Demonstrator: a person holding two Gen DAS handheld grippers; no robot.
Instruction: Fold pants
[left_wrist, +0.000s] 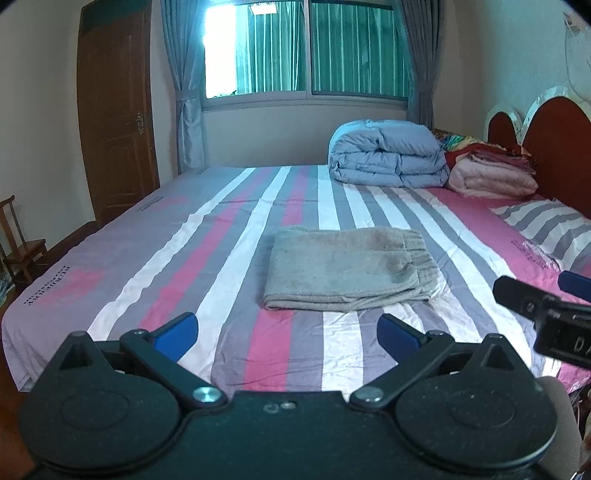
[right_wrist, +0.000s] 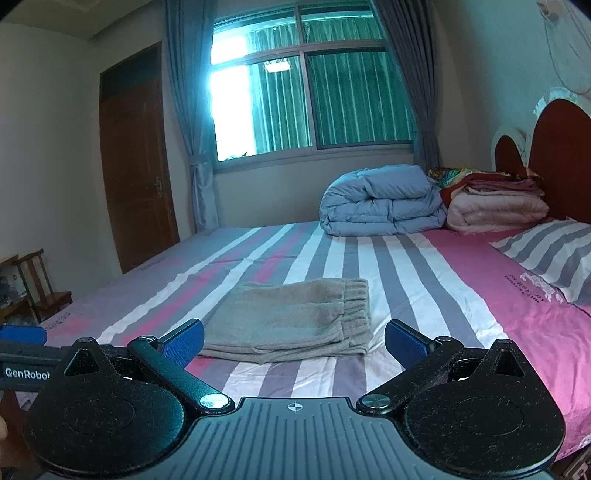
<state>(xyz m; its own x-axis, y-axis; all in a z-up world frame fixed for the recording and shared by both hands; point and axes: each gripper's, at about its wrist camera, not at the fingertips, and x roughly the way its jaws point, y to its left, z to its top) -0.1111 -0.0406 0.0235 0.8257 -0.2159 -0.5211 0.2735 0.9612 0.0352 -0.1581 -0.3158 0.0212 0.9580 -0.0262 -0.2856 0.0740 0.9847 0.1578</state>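
The grey fleece pants (left_wrist: 349, 267) lay folded in a neat rectangle on the striped bed sheet (left_wrist: 207, 236). Both the left gripper (left_wrist: 287, 332) and the right gripper (right_wrist: 293, 338) were spread wide, holding nothing, probably because the folding looked finished.

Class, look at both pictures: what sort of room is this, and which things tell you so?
A bedroom, most likely: a striped bed with a headboard, a pillow and a folded quilt.

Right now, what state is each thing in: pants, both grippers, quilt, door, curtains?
pants: folded, flat on the bed
left gripper: open, empty
right gripper: open, empty
blue quilt: folded
door: closed
curtains: drawn aside, tied
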